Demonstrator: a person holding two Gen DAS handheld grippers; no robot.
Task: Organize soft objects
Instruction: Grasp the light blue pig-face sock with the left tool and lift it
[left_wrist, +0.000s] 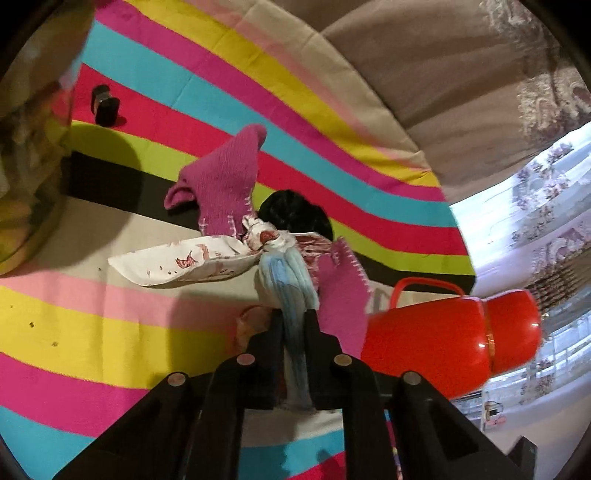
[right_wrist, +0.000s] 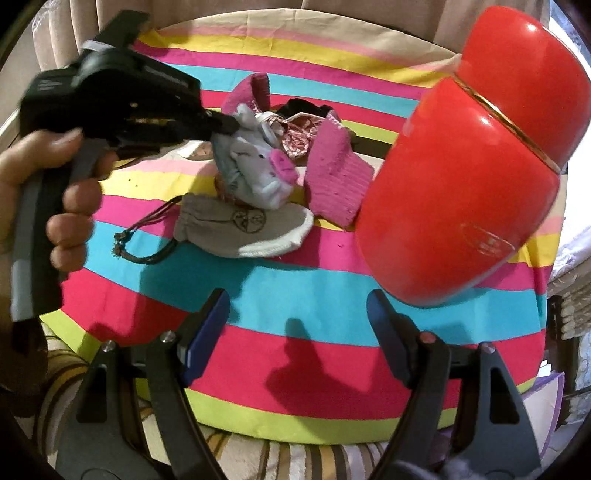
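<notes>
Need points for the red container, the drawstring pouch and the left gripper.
red container (right_wrist: 461, 177), right wrist view, on the lower red body.
drawstring pouch (right_wrist: 236, 225), right wrist view, on the grey cloth near its printed circle.
left gripper (left_wrist: 295, 317), left wrist view, between the fingertips, shut on the pale blue cloth.

From my right gripper (right_wrist: 297, 332), open striped cloth (right_wrist: 295, 288) gives clear forward passage up to the drawstring pouch (right_wrist: 243, 229), while the red jug (right_wrist: 465, 177) blocks the right side and the left gripper (right_wrist: 225, 123) occupies the upper left.
</notes>
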